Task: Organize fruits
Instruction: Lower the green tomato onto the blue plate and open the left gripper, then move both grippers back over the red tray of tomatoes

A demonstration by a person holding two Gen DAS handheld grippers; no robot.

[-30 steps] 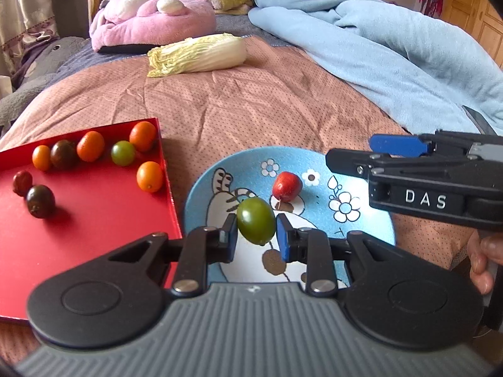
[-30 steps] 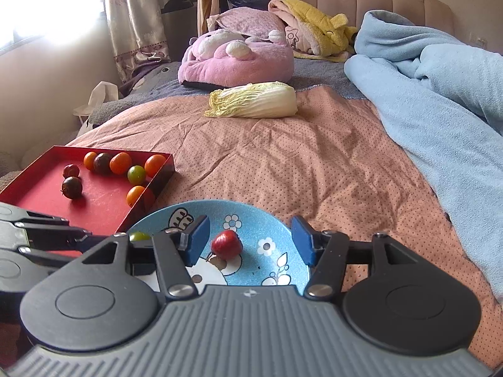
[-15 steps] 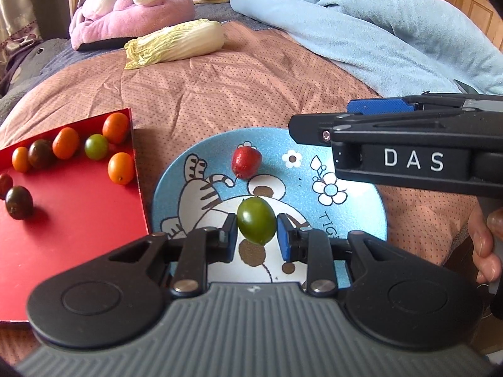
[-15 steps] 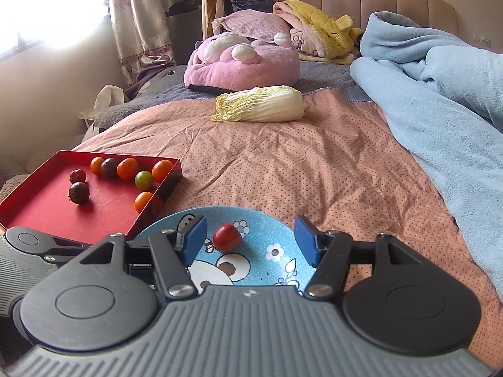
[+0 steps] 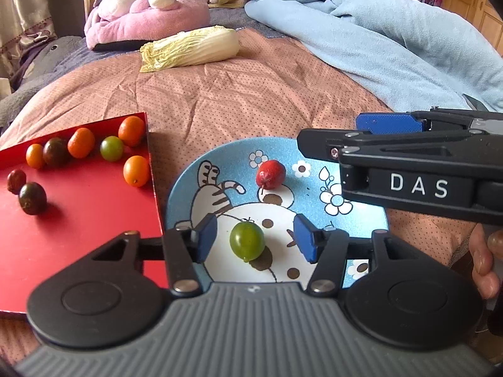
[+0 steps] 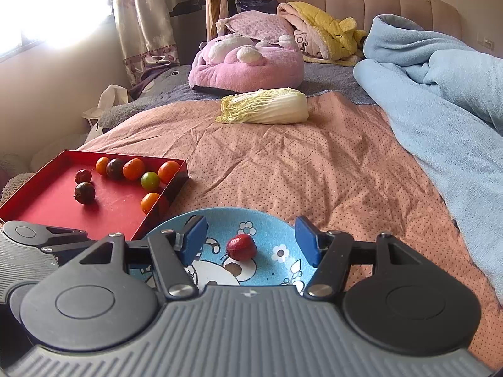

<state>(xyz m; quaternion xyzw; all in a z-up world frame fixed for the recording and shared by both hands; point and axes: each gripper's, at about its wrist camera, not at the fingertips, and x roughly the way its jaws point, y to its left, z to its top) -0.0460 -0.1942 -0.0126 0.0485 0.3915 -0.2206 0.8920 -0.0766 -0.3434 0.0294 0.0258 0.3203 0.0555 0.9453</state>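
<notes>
Now the left gripper [image 5: 255,238] has its fingers spread wide, and the green tomato [image 5: 247,240] lies free between them on the plate [image 5: 361,220], touching neither pad. The right gripper [image 6: 251,241] is also spread, and the red fruit [image 6: 241,247] lies between its fingers and a little ahead of them, on the same plate. In the left view, the right gripper's body crosses above the plate's right side, just beyond the left gripper's right finger.

Several things could go wrong from here. The green tomato is round and rests on a smooth, curved plate, so I think it can roll if a finger brushes it when the left gripper pulls back. The plate itself sits on a soft bed cover [image 6: 314,163], not on a hard desk; if either gripper presses on the rim, the plate may tilt and both fruits may slide together or off the edge.

The two grippers are close to each other over the plate. If the right one closes on the red fruit while the left one lifts away, their bodies could bump, and the hit could knock a fruit.

The red fruit is small and looks a bit pointed at one end. If the fingers close off its middle, it may squirt forward, out past the fingertips. Too much force could also bruise it.

The tray [image 5: 78,235] lies just left of the left fingers, touching or nearly touching the plate, with more tomatoes [image 5: 81,147] in it; a careless sideways move could push it and make them roll.
</notes>
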